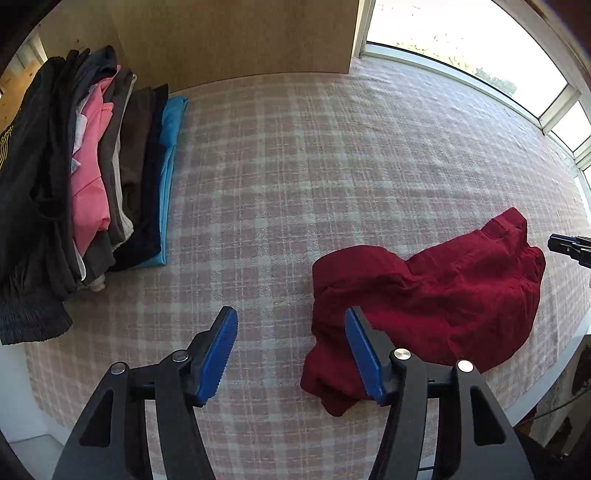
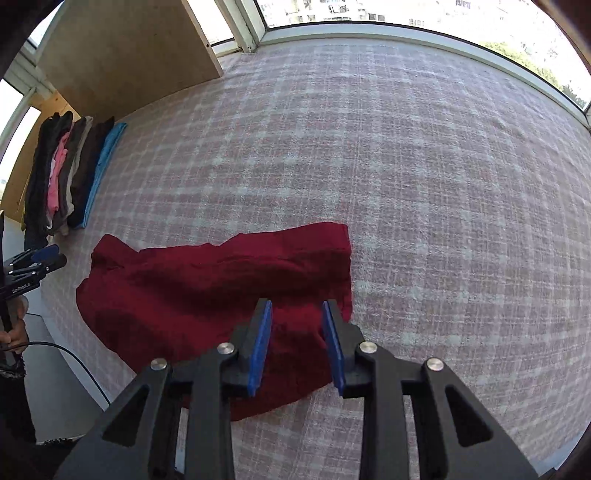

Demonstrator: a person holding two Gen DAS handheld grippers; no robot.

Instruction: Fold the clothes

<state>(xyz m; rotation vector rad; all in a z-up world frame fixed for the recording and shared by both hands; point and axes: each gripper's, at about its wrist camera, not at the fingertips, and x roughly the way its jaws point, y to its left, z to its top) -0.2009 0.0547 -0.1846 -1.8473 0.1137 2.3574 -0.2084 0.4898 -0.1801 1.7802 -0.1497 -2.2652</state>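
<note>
A dark red garment (image 1: 424,306) lies crumpled on the pink plaid cloth (image 1: 295,166); it also shows in the right wrist view (image 2: 207,295). My left gripper (image 1: 290,317) is open and empty, just above the cloth at the garment's left edge, its right finger over the fabric. My right gripper (image 2: 297,314) is open and empty, hovering over the garment's right part. The right gripper also shows at the right edge of the left wrist view (image 1: 570,249). The left gripper also shows at the left of the right wrist view (image 2: 37,258).
A row of folded clothes (image 1: 103,177) in black, pink, grey, brown and blue stands at the left by a wooden board (image 1: 229,37); it also shows in the right wrist view (image 2: 70,173). Windows (image 2: 406,14) run along the far side. A cable (image 2: 74,358) hangs at the left edge.
</note>
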